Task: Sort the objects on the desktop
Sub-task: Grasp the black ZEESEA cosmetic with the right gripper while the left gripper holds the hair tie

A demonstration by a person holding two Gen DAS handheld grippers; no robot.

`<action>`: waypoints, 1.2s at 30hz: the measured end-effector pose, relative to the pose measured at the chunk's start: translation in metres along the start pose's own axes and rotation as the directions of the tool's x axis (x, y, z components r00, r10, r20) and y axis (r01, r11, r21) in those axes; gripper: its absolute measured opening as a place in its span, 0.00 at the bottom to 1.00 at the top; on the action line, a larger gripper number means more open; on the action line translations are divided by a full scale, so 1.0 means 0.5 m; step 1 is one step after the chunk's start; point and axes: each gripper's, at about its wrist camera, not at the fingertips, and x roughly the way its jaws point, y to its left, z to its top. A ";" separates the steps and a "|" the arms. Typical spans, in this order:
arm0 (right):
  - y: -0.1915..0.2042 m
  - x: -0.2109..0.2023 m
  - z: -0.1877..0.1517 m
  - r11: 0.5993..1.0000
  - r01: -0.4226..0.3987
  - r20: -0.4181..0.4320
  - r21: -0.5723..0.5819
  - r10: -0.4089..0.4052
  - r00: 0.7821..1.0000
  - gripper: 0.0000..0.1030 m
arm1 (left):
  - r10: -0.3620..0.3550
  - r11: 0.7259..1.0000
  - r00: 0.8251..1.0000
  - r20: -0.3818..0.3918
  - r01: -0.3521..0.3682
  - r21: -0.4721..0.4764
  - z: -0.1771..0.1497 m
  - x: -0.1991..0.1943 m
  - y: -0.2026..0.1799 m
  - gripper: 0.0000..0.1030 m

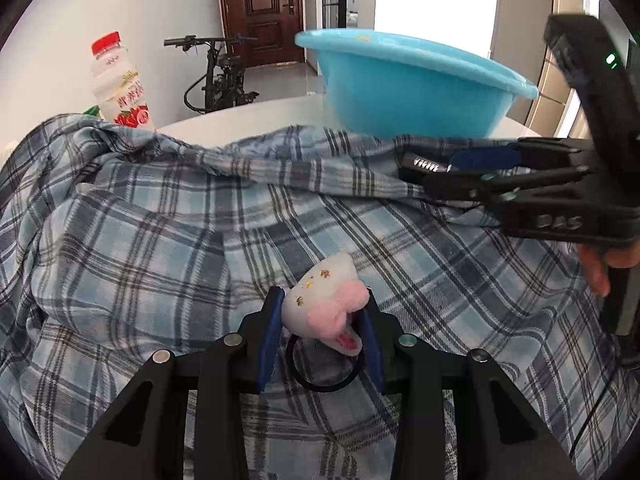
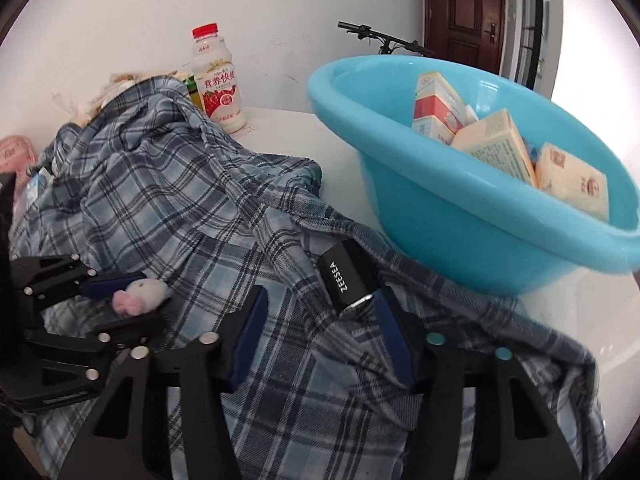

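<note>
The left gripper (image 1: 322, 334) is clenched on a plush hair tie (image 1: 325, 304), lifted off the shirt (image 1: 160, 240). The right gripper (image 2: 320, 320) reaches around a black case (image 2: 346, 280) near the tub (image 2: 460, 216), not yet pinching it.

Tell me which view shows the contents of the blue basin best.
The right wrist view: it looks into the blue basin and shows the cartons inside. The left wrist view shows only the basin's outer wall and rim.

White wall (image 2: 120, 8), dark wooden door (image 1: 260, 8), parked bicycle (image 1: 220, 80) — bright daylight.
</note>
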 end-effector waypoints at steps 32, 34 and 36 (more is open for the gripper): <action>0.000 -0.043 -0.026 0.997 0.047 -0.004 -0.056 -0.047 0.999 0.31 | -0.027 1.000 1.000 0.010 0.027 -0.001 -0.015 -0.018 -0.019 0.38; -0.003 -0.059 -0.041 0.998 0.038 -0.008 -0.050 -0.039 0.999 0.31 | -0.027 1.000 1.000 0.005 0.027 0.011 -0.017 -0.017 -0.031 0.38; 0.001 -0.068 -0.058 0.998 0.037 -0.017 -0.058 -0.038 0.999 0.31 | -0.026 0.999 1.000 0.003 0.026 0.025 -0.016 -0.017 -0.043 0.38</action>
